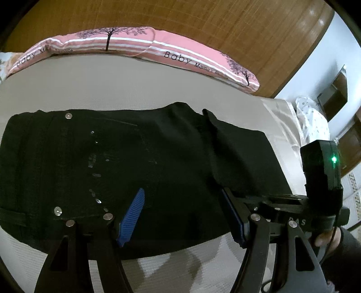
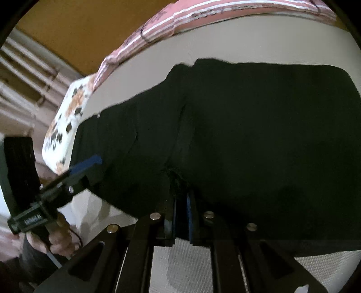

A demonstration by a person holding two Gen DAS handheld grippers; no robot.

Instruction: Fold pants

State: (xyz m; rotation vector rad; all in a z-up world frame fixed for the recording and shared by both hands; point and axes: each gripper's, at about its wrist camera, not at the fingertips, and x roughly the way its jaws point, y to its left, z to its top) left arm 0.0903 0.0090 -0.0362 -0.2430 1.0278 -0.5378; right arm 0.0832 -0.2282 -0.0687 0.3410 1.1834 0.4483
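Note:
Black pants (image 1: pixel 135 157) lie folded flat across the beige mattress (image 1: pixel 112 85), waistband with metal rivets (image 1: pixel 68 116) at the left. A folded-over leg layer (image 1: pixel 243 153) covers their right part. My left gripper (image 1: pixel 185 216) hovers open over the near edge, blue pads (image 1: pixel 133 216) wide apart with nothing pinched. In the right wrist view the pants (image 2: pixel 248 135) fill the frame. My right gripper (image 2: pixel 181 214) stands nearly closed at their near edge, with puckered black cloth between its pads. The left gripper's blue fingertip (image 2: pixel 90 161) shows at the left of that view.
Pink striped pillows (image 1: pixel 126 42) line the head of the bed under a wooden headboard (image 1: pixel 180 18). A floral cloth (image 2: pixel 67 117) lies at one mattress corner, a white dotted cloth (image 1: pixel 313 121) beyond the other. A hand (image 2: pixel 56 243) grips the left tool.

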